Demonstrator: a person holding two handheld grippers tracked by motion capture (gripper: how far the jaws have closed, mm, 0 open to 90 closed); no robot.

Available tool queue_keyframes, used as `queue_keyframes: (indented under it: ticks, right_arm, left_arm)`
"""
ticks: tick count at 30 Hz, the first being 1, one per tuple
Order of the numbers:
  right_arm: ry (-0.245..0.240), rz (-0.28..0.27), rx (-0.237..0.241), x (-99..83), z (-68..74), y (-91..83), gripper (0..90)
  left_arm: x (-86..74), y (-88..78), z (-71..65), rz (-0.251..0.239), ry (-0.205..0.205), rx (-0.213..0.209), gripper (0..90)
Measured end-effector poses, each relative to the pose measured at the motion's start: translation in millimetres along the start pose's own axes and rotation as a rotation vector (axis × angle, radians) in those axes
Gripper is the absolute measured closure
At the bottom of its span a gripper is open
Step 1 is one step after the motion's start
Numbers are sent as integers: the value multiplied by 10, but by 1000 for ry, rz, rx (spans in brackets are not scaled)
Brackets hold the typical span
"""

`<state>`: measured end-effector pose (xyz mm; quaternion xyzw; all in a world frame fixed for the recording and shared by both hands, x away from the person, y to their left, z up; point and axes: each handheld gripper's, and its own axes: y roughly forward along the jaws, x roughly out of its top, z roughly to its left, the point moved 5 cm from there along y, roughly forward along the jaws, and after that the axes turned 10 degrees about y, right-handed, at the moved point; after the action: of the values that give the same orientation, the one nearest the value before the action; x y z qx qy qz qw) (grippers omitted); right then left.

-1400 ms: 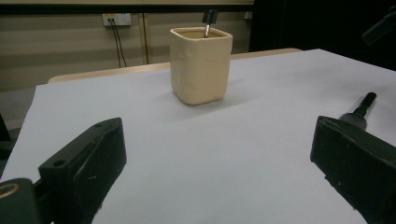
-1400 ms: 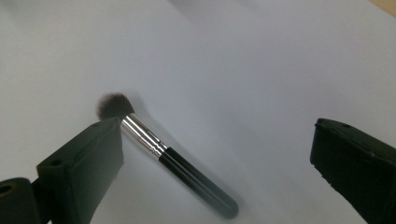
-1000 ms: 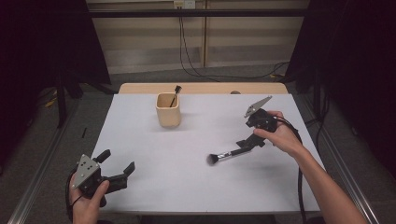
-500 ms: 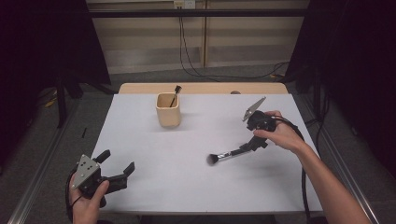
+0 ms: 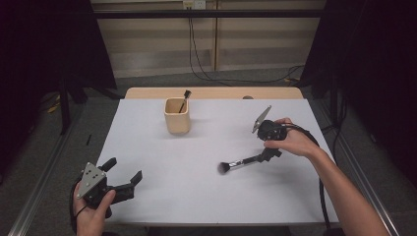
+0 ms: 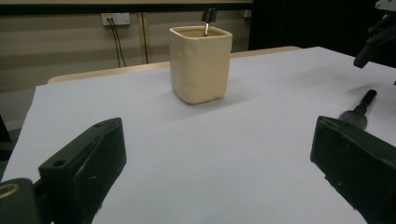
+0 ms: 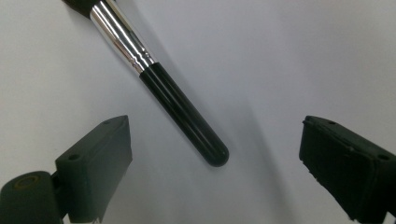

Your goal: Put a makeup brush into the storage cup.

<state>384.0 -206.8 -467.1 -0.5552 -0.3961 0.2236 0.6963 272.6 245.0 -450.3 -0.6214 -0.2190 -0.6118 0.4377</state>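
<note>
A black makeup brush [image 5: 241, 163] with a silver ferrule lies flat on the white table, right of centre. My right gripper [image 5: 268, 155] points down over its handle end. In the right gripper view the handle [image 7: 182, 116] lies between the jaws of that gripper [image 7: 215, 128]. The jaws have just been closing, but neither pad touches the handle, so the gripper is open. A beige square cup [image 5: 177, 116] at the back centre holds a small brush [image 5: 185, 98]. My left gripper [image 5: 123, 170] rests open and empty near the front left corner, facing the cup [image 6: 201, 65].
The white table [image 5: 211, 196] ends in a wooden strip at the back. Dark stands and floor cables lie beyond it. The right gripper's cable trails along the forearm toward the front right edge.
The right hand has shifted slightly over the brush handle. The brush, the cup and the left gripper have not moved.
</note>
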Motion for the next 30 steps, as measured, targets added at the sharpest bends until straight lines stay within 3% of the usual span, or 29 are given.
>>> queue_keyframes:
  ticks: [4, 12, 19, 22, 28, 30]
  right_arm:
    - [-37, 27, -17, -11, -1, 70, 113]
    - [-64, 47, -24, -12, 42, 170, 132]
    - [-81, 115, -30, -30, 79, 301, 152]
    - [-105, 119, -34, -28, 80, 317, 174]
    - [-109, 138, -53, -45, 92, 353, 274]
    - [-110, 154, -38, -48, 94, 359, 329]
  left_arm:
    - [-1, -2, -2, 1, 1, 2, 35]
    - [-1, 1, -2, 0, 6, 1, 35]
    - [-4, -2, -1, 4, 12, 0, 36]
    - [-4, -1, 0, 3, 12, -1, 36]
    - [-4, -2, -3, 5, 16, 0, 35]
    - [-5, 1, -3, 7, 18, -1, 35]
